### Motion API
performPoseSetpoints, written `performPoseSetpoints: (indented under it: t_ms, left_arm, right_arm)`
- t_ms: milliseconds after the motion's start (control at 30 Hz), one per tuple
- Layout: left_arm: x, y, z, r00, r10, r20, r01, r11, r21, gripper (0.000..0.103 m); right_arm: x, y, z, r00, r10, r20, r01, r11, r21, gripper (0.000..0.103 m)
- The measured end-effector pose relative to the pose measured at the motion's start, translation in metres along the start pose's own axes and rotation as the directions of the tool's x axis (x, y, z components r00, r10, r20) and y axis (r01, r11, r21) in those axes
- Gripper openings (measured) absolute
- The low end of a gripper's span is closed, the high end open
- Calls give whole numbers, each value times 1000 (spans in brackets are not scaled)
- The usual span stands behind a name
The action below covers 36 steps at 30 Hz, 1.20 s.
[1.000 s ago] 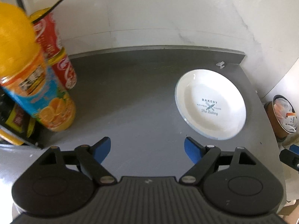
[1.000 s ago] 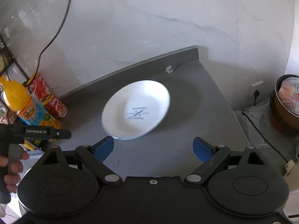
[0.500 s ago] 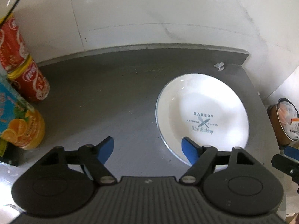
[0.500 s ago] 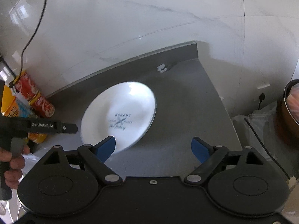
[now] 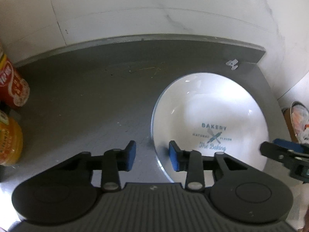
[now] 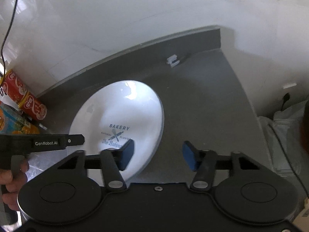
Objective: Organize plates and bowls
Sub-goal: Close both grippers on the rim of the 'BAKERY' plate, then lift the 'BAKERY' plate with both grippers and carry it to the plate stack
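A white plate (image 5: pixel 210 112) printed "BAKERY The Baking" lies on the dark grey counter (image 5: pixel 87 106) near its right end. My left gripper (image 5: pixel 153 156) is open but narrowed. It straddles the plate's left rim, one blue pad (image 5: pixel 173 156) over the plate and the other outside it. In the right wrist view my right gripper (image 6: pixel 158 154) is open and straddles the right rim of the plate (image 6: pixel 119 108). Its left pad (image 6: pixel 127 152) is over the plate. Each view shows the other gripper: the right gripper (image 5: pixel 285 150) and the left gripper (image 6: pixel 48 141) held by a hand (image 6: pixel 11 174).
Red cans (image 5: pixel 13 89) and an orange juice bottle (image 5: pixel 9 141) stand at the counter's left. A small white clip (image 5: pixel 232 64) lies by the back wall. Past the counter's right edge sit a round bin (image 5: pixel 297 119) and a white bag (image 6: pixel 285 131).
Both grippers have moved in on the plate from opposite sides and now straddle its rims. Both sets of fingers have narrowed. The plate looks larger and closer.
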<state>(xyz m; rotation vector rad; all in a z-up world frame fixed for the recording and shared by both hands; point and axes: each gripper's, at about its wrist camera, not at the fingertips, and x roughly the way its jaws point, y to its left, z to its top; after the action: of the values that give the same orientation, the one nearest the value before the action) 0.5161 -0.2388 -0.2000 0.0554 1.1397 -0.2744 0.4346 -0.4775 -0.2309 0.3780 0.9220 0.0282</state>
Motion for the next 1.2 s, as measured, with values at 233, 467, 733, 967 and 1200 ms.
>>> performPoseSetpoints:
  t_ms: [233, 467, 733, 967, 1200]
  left_arm:
    - [8, 2, 10, 999, -38, -16, 37, 996, -86, 20]
    - [10, 3, 13, 999, -42, -11, 40, 993, -108, 19]
    - [2, 10, 11, 999, -53, -3, 53, 991, -120, 15]
    - [-16, 21, 7, 997, -73, 30, 76, 989, -129, 11]
    - [-43, 31, 3, 992, -94, 79, 105, 982, -158, 11]
  right_arm:
    - [20, 3, 12, 999, -31, -36, 31, 999, 11, 37]
    - [27, 7, 15, 999, -16, -42, 17, 1000, 16, 19]
    - [18, 9, 7, 999, 22, -33, -22, 1000, 6, 15]
    - [5, 20, 2, 999, 46, -9, -46, 999, -4, 14]
    - [-19, 34, 2, 998, 58, 33, -57, 997, -51, 14]
